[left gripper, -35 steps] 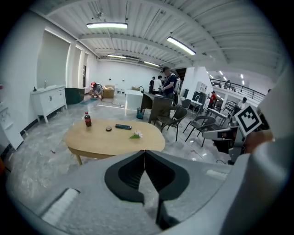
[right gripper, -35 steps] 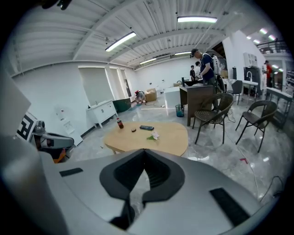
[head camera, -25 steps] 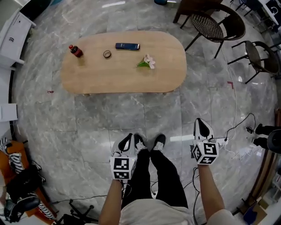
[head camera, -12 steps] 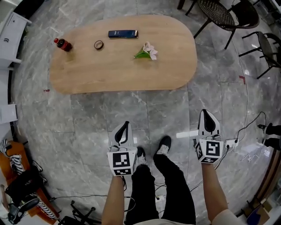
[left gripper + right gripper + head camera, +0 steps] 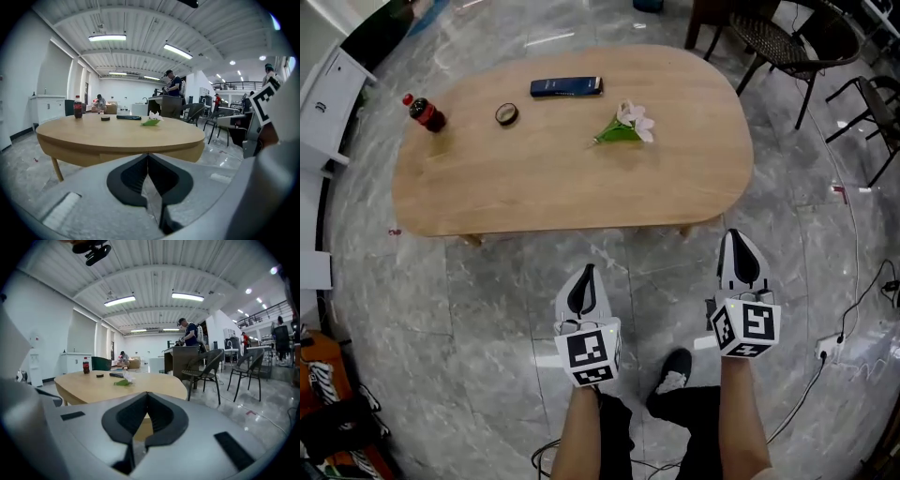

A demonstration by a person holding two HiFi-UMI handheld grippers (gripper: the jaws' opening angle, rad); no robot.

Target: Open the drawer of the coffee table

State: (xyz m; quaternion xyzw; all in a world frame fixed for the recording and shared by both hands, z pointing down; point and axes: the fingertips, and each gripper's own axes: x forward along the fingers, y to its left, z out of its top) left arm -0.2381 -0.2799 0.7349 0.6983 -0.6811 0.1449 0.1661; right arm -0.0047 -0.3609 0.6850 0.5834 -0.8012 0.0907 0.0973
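The oval wooden coffee table (image 5: 562, 178) stands on the marble floor ahead of me; its near apron (image 5: 112, 154) shows in the left gripper view, with no drawer front or handle that I can make out. My left gripper (image 5: 584, 275) is shut and empty, low over the floor just short of the table's near edge. My right gripper (image 5: 737, 242) is shut and empty too, close to the table's right front corner (image 5: 180, 389). Both point at the table and touch nothing.
On the table lie a cola bottle (image 5: 423, 112), a small round lid (image 5: 506, 114), a dark flat box (image 5: 566, 86) and a flower (image 5: 630, 125). Wicker chairs (image 5: 787, 37) stand at the back right, a white cabinet (image 5: 326, 94) at the left. A cable (image 5: 853, 309) trails on the floor at right.
Both grippers have dropped lower and moved forward toward the table's near edge. I have stepped closer, so the table now fills more of the head view. Both stay shut.
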